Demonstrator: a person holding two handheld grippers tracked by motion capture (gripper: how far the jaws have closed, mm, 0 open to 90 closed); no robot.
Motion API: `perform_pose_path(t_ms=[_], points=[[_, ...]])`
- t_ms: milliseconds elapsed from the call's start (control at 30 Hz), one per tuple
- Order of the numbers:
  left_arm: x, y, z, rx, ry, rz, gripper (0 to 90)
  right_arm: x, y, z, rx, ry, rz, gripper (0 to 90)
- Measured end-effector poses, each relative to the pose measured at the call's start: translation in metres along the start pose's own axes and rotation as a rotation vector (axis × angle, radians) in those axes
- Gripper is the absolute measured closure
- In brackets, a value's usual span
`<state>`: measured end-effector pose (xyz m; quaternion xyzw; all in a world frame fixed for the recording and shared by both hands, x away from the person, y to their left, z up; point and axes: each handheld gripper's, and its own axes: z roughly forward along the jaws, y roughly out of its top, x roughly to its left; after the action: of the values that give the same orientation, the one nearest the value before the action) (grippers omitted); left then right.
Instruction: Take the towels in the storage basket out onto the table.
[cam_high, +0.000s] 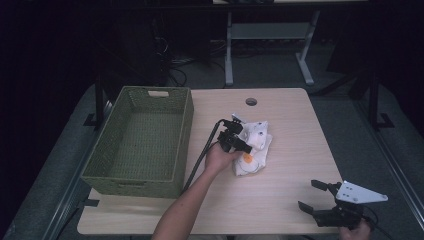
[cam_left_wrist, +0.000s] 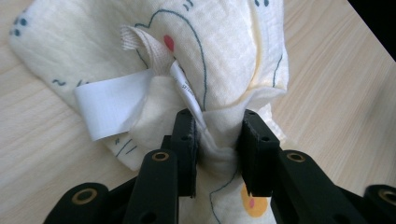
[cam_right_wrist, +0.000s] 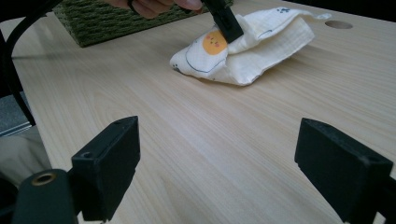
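Left gripper view looks straight along the left hand-held gripper (cam_left_wrist: 218, 144), whose two black jaws are drawn in on a bunched fold of a cream muslin cloth (cam_left_wrist: 219, 51) printed with dark line drawings, a red spot and an orange-yellow circle. Just left of the jaws a blank white care label (cam_left_wrist: 112, 102) sticks out of the cloth, and beside it a narrower tag (cam_left_wrist: 187, 91) carries tiny print too small to read. The cloth lies on the light wooden table (cam_left_wrist: 336, 93). In the high view, a green woven basket (cam_high: 142, 142) stands on the table to this gripper's left. The right hand-held gripper (cam_high: 314, 195) rests well apart from the cloth near the table's near edge, jaws spread wide with nothing between them.
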<state>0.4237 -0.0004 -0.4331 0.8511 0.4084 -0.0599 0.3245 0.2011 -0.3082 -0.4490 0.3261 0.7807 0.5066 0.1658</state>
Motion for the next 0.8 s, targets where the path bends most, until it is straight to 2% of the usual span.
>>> perform_pose_path(t_ms=[100, 233, 533, 600, 733, 800], points=[[0.002, 0.0, 0.005, 0.009, 0.024, -0.001, 63.8, 0.0, 0.0, 0.0, -0.002, 0.001, -0.001, 13.8], [0.004, 0.0, 0.006, 0.001, 0.031, -0.006, 57.0, 0.0, 0.0, 0.0, -0.003, 0.003, -0.003, 13.8], [0.008, -0.005, -0.003, -0.065, 0.033, -0.038, 51.7, 0.0, 0.0, 0.0, 0.003, 0.001, -0.001, 13.8], [0.008, -0.005, -0.005, -0.061, 0.036, -0.028, 49.4, 0.0, 0.0, 0.001, 0.004, 0.001, -0.002, 13.8], [0.004, -0.006, -0.01, -0.097, 0.037, -0.027, 43.4, 0.001, -0.001, 0.001, 0.011, 0.003, -0.005, 13.8], [0.003, -0.006, -0.011, -0.094, 0.03, -0.022, 40.9, 0.001, -0.001, 0.001, 0.012, 0.002, -0.003, 13.8]])
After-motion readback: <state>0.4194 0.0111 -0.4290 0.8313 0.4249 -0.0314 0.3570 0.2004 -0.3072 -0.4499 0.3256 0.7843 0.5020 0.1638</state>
